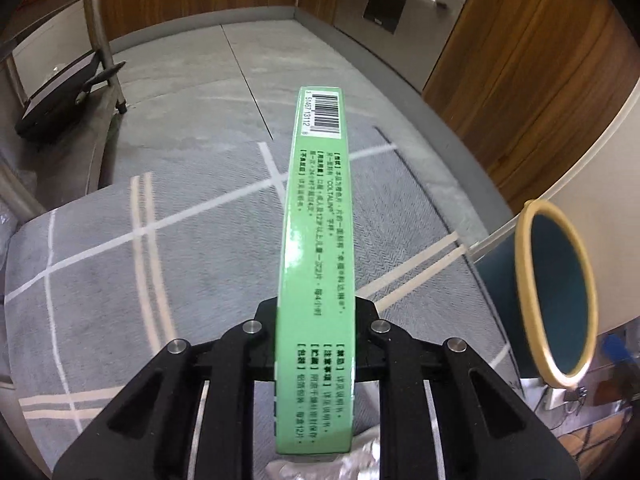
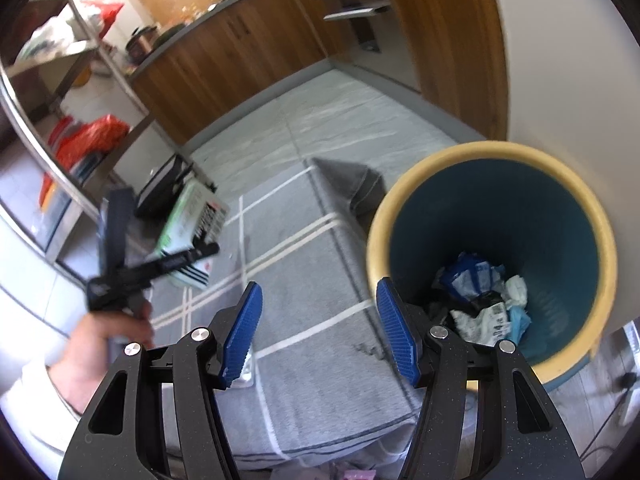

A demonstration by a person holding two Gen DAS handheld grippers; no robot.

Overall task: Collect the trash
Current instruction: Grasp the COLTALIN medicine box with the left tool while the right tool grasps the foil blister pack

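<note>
From the left wrist, the left gripper (image 1: 316, 344) has its jaws clamped on a green medicine box (image 1: 318, 240) held above the grey rug (image 1: 160, 280), with the blue trash bin (image 1: 556, 296) at the right. From the right wrist, the right gripper (image 2: 318, 328) hangs with jaws apart and nothing between them, just beside the bin (image 2: 492, 184) at the rug's right edge, which holds crumpled wrappers (image 2: 480, 300).

A grey tiled kitchen floor (image 1: 240, 64) is carrying a grey rug (image 2: 320, 340) crossed by pale lines, the rug lying flat across most of the open space, with one far corner (image 2: 360, 184) folding up on itself. A blue bin with a yellow rim (image 2: 492, 160) is standing at the rug's right edge, beside the white wall, and crumpled paper and wrappers (image 2: 480, 300) are lying in its bottom. At the left, a metal shelf rack's leg (image 1: 116, 80) is resting on the floor, and a flat black object (image 1: 56, 96) is lying just beside it, partly under the rack.
</note>
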